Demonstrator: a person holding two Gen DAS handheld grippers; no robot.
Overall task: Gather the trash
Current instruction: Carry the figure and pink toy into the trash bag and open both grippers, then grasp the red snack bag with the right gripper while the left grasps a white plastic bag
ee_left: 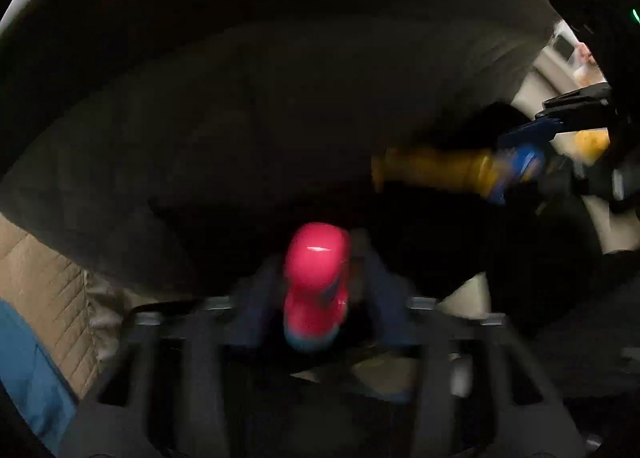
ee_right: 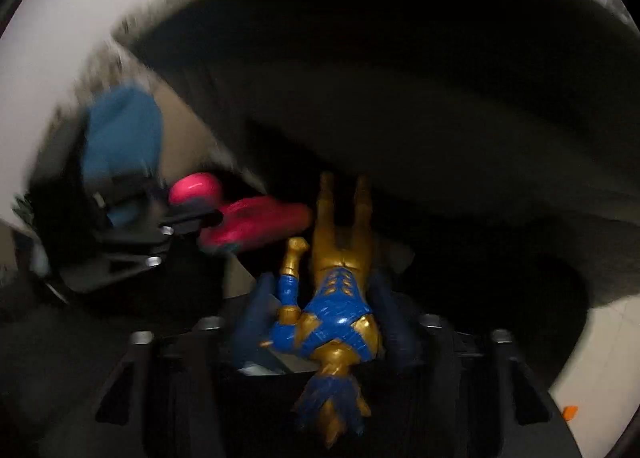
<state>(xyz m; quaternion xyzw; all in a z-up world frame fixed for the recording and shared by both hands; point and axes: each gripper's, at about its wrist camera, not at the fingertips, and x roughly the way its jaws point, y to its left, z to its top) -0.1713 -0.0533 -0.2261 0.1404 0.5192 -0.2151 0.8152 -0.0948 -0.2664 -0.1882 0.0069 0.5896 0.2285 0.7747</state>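
Observation:
My left gripper is shut on a red and blue toy figure, held over the dark inside of a black trash bag. My right gripper is shut on a blue and gold toy figure, legs pointing forward into the same black bag. The left gripper with the red figure shows at the left of the right wrist view. The right gripper with the gold figure shows at the right of the left wrist view. Both views are blurred.
A tan quilted surface and a blue cloth lie at lower left outside the bag. A pale floor shows at lower right with a small orange scrap. A blue object sits by the bag's pale rim.

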